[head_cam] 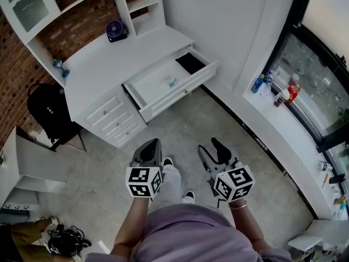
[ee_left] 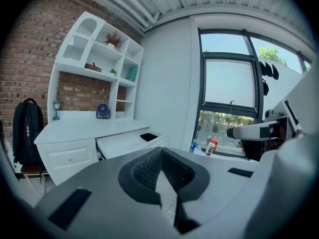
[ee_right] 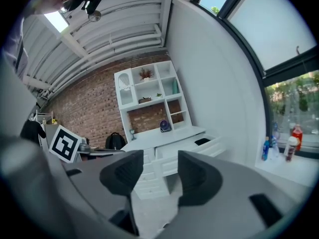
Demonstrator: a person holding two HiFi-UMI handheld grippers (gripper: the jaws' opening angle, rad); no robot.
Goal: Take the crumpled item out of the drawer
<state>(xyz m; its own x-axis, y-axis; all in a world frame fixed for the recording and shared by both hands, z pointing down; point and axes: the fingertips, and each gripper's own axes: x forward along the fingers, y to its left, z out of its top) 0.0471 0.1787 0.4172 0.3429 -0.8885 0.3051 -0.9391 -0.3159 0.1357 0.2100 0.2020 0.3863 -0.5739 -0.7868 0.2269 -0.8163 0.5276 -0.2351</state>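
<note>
Drawer (head_cam: 154, 84) stands pulled out, baring the crumpled item (head_cam: 171, 82), while left tongs (head_cam: 154, 143), pressed together, and right tongs (head_cam: 210, 146), spread empty, hang well back.

Tiny bluish item (head_cam: 172, 82) in the open drawer (head_cam: 175, 96), indistinct.

Matt white drawer (head_cam: 155, 83), rough brick wall (head_cam: 13, 64)

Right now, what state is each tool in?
Left tool: closed, holding nothing.
Right tool: open, nothing between its jaws.
</note>
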